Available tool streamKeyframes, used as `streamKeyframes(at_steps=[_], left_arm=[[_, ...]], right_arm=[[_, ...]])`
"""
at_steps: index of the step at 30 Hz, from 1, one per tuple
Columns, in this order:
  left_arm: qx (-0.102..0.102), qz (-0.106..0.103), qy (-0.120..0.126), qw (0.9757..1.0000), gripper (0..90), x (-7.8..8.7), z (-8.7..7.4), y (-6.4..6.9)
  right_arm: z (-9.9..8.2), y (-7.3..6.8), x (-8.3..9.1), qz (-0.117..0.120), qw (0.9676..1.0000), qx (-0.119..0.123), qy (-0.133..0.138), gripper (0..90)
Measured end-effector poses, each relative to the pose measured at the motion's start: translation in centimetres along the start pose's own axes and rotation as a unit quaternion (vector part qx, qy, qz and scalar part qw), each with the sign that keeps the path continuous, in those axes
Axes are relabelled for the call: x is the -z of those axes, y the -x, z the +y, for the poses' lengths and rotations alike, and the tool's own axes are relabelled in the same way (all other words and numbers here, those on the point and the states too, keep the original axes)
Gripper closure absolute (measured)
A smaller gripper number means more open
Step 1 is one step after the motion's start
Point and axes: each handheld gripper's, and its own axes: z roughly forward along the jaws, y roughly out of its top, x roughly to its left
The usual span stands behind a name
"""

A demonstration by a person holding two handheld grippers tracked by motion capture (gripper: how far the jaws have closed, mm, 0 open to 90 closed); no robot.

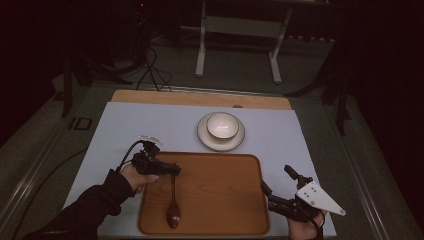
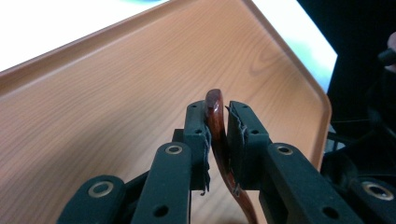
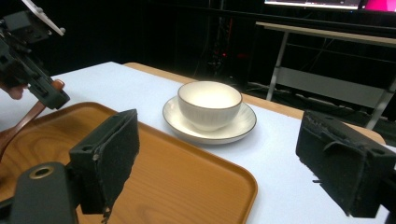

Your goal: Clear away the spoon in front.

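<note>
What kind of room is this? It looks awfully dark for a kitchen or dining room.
Probably a lab or recording studio, not a home: the table stands in a dark room with cables on the floor, a bare metal-legged bench behind, and a lit screen beyond.

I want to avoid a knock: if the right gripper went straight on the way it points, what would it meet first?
Probably the white bowl on its plate, centred between the right gripper's open jaws, past the tray's rim; depth is unclear.
</note>
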Motion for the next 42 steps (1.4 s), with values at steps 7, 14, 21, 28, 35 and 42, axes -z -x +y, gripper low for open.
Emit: streamKeyframes(at_steps=[7, 14, 21, 28, 35, 42], left_arm=[[-0.013, 0.011, -0.012, 0.9998, 73.5, -1.3, -0.4, -0.5], [-0.018, 0.034, -0.019, 0.9991, 69.5, -2.5, -0.7, -1.1], [-0.037, 0.081, -0.020, 0.9958, 57.9, -3.0, -0.8, -1.3], [-0.034, 0.112, -0.018, 0.9930, 57.1, -3.1, -0.8, -2.0], [-0.016, 0.115, -0.002, 0.9932, 48.5, -2.7, -0.6, -2.2], [-0.007, 0.097, 0.011, 0.9952, 31.5, -1.7, -0.5, -1.7]], right_arm=[[0.0, 0.0, 0.0, 0.002, 1.0000, 0.000, 0.000, 13.2], [0.0, 0.0, -0.1, 0.006, 1.0000, -0.002, -0.004, 13.3], [-0.1, 0.0, -0.1, 0.008, 1.0000, -0.004, -0.005, 13.4], [-0.1, 0.0, -0.2, 0.010, 0.9999, -0.005, -0.006, 13.4], [-0.1, 0.0, -0.1, 0.010, 0.9999, -0.004, -0.006, 13.4], [-0.1, 0.0, -0.2, 0.011, 0.9999, -0.002, -0.008, 13.4]])
